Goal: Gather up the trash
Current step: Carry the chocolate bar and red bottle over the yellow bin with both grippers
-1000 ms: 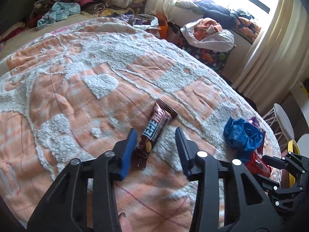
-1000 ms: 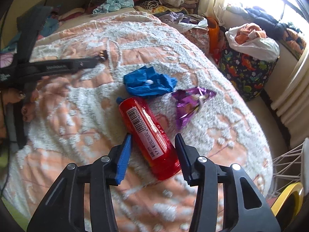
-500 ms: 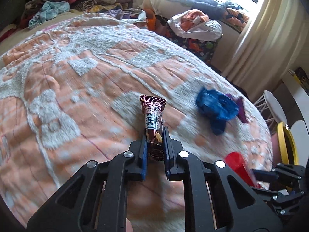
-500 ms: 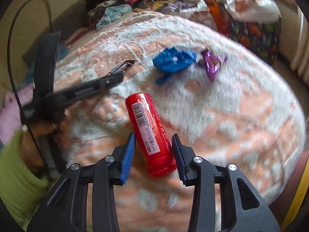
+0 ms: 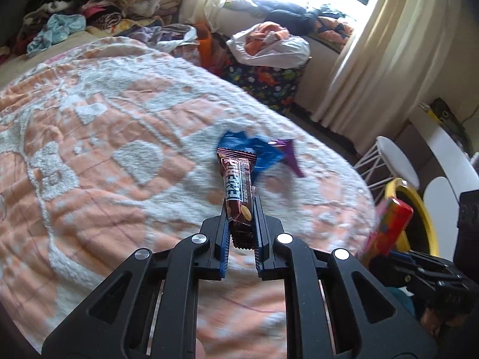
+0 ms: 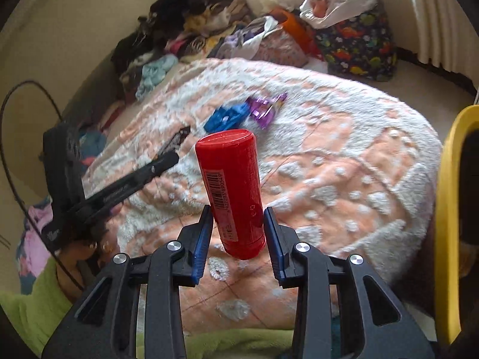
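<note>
Motion blur smears the blue wrapper point(image 5: 263, 152) and purple wrapper point(image 5: 290, 155) on the bed; the yellow-rimmed bin point(image 6: 449, 209) runs off the frame's right edge.

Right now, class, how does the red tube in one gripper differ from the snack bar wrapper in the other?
The red tube is a rigid cylinder; the snack bar wrapper is flat, brown and crinkled. The tube fills the right gripper, whose jaws are closing on it; the wrapper is pinched thin in the shut left gripper. Both are gripped near one end, above the bedspread.
</note>
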Demonstrator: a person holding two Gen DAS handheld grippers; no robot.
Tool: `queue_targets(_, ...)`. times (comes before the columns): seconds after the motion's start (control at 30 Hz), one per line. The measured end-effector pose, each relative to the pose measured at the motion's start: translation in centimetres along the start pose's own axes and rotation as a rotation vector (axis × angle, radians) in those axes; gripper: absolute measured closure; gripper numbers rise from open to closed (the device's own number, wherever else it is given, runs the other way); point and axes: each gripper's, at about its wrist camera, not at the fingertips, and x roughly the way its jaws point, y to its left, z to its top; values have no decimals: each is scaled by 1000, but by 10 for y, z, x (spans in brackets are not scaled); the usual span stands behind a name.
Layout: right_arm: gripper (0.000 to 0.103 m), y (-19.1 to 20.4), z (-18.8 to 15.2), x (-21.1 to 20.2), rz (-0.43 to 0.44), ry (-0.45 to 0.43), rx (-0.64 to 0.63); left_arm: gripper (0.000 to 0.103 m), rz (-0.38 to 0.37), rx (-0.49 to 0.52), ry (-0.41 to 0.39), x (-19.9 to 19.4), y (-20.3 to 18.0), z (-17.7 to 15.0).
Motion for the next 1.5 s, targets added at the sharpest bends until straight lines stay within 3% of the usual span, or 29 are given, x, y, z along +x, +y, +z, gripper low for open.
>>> queue_targets(0.57,70,-44,4,-80,-39,-170,80,95,-114,87,19,-6,-81,-8)
queue_targets(1.5,70,-124,3,-152,-186,-333,247,95,-216,225,32,-5,-167,-15)
